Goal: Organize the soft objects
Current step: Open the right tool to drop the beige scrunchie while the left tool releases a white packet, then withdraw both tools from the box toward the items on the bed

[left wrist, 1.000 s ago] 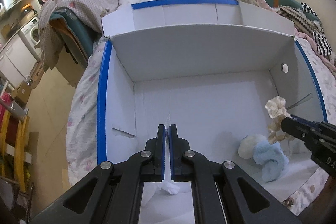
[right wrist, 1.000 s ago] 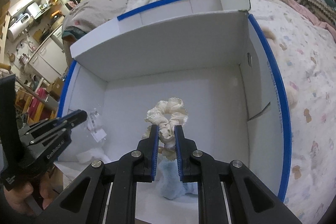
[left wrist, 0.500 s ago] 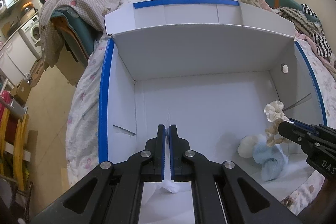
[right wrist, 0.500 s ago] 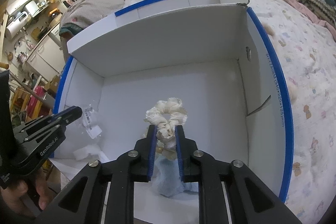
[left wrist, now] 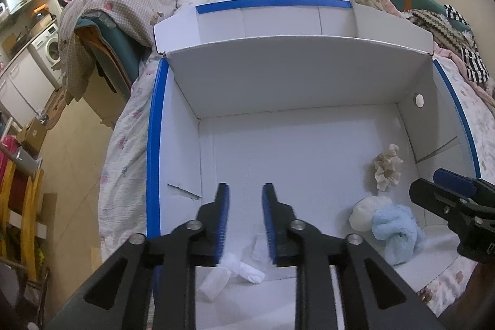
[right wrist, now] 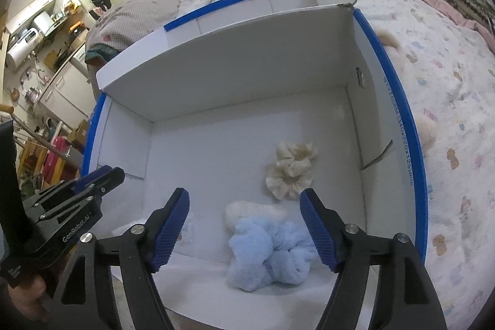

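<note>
Right wrist view shows your right claw (right wrist: 244, 229) with its jaws wide apart and nothing between them; they have just been opening, and the cream scrunchie (right wrist: 290, 170) now lies free on the floor of the white box (right wrist: 222, 57), toward the box's right wall. Just on the near side of it, also inside the box, sits the fluffy blue cloth (right wrist: 266, 255) with a cream puff (right wrist: 247, 211) touching its far edge. In the left wrist view your left claw (left wrist: 246, 221) has also just been parting; its jaws stand a little apart and grip nothing, and a white crumpled piece (left wrist: 235, 268) rests on the box floor near the front left corner, directly under the pads. Everything here looks light, limp and easily squashed, so none of it should resist or break, but it will sag and may snag on the ribbed blue pads. If you need to move the scrunchie again, pinch across one side of its ring, where the fabric bunches thickest. The blue cloth is best taken at the top of its bulk, since a loose fold would probably slip. The box stands on the bed (right wrist: 448, 101).
</note>
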Available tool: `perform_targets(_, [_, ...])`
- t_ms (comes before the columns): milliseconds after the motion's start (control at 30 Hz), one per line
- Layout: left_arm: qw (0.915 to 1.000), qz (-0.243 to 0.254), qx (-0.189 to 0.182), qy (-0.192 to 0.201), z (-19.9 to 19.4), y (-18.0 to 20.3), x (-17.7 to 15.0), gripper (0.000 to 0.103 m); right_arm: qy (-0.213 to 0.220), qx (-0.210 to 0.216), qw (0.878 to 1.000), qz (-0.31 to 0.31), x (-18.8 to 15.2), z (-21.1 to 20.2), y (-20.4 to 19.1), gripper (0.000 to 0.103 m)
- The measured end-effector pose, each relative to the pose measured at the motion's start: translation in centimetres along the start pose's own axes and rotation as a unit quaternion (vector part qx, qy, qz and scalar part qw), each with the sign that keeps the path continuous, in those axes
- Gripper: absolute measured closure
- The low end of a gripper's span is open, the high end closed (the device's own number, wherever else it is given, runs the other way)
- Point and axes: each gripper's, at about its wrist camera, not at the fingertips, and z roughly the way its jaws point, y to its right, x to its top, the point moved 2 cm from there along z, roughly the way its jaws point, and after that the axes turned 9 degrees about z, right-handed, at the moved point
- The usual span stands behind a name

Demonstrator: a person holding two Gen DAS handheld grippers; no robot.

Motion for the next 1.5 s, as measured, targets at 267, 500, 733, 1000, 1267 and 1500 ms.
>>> perform_targets(267, [0.9998, -0.012, -0.005, 0.013, -0.8, -0.1, 0.1, 0.035, 0.019, -0.005, 1.0, -0.007, 0.2, -0.4, -0.3, 0.0])
perform_targets(500, [0.9999, -0.009, 0.01, 0.009, -0.9, -0.2, 0.0, 0.034, 0.021, -0.01, 1.0, -0.009, 0.3, -0.4, -0.3, 0.0])
perform_targets(733, [0.9995, -0.017, 0.016, 0.018, -2.0, -0.6, -0.4, 0.034, 0.03, -0.006, 1.0, -0.005, 0.1, -1.2, 0.1, 0.0])
perform_targets(1000, [0.9979, -0.042, 0.018, 0.046, -6.0, -1.4, -1.5, 0.034, 0.039, -0.011, 0.999, -0.009, -0.6, -2.0, 0.2, 0.0])
perform_targets(1267, [0.9963, -0.065, 0.02, 0.053, -7.9, -2.6, -4.1, 0.034, 0.044, -0.006, 0.999, 0.004, -1.6, -3.5, 0.9, 0.0])
perform_targets(1500, [0.9945, -0.096, 0.02, 0.036, -8.6, -4.1, -7.0, 0.034, 0.064, -0.004, 0.998, -0.006, -2.7, -5.5, 0.9, 0.0])
